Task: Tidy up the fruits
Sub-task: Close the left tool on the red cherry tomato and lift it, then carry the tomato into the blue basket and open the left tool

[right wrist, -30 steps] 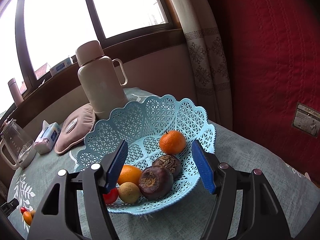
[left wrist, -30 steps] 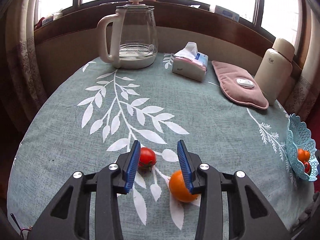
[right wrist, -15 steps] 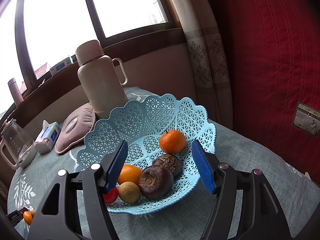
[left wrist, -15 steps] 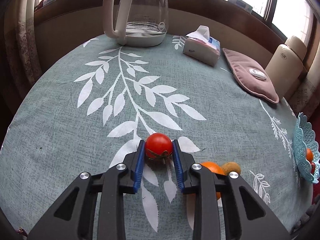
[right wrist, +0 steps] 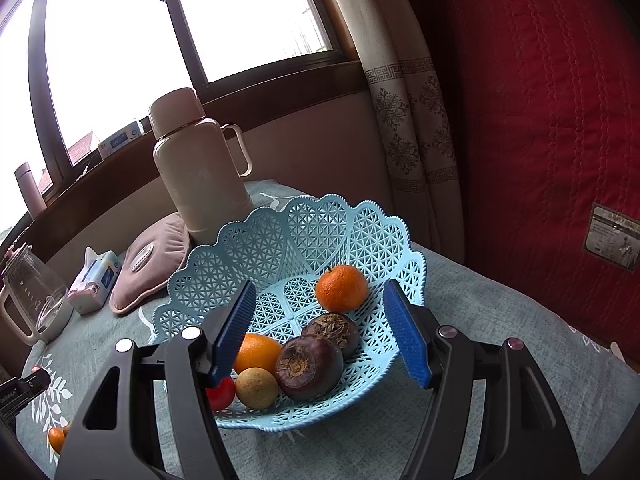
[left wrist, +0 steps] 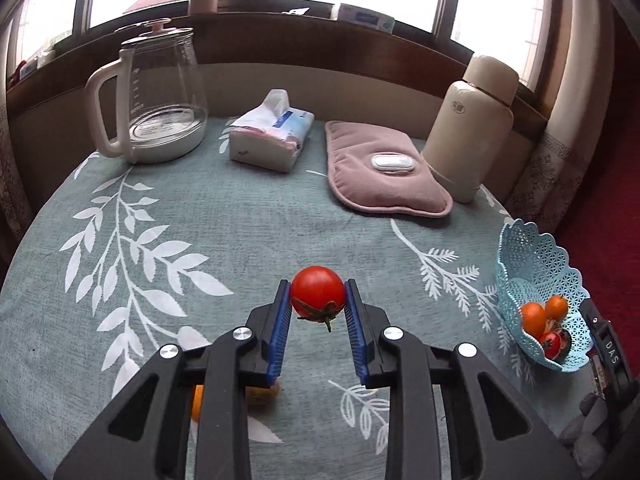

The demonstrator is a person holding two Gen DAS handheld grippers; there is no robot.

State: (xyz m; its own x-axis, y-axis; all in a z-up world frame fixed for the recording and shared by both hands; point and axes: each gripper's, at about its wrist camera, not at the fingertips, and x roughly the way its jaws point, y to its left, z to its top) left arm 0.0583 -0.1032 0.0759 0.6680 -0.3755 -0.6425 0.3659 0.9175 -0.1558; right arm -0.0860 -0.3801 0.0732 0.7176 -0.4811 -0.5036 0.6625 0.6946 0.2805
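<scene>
left tool (left wrist: 318, 306) grips tomato (left wrist: 317, 289), stem end facing camera.

Two tomatoes: one (left wrist: 318, 290) gripped, one (right wrist: 221, 394) in the single blue basket (right wrist: 280, 232). Three oranges (right wrist: 341, 288), two dark round fruits (right wrist: 309, 367), one longan (right wrist: 256, 387). One kettle (left wrist: 154, 96), one thermos (left wrist: 472, 128), one tissue pack (left wrist: 272, 136).

my left camera looks down along its fingers across the table (left wrist: 248, 216) toward the windows. my right one hangs close over the basket (right wrist: 360, 240). both catch the thermos (left wrist: 468, 128) and basket.
</scene>
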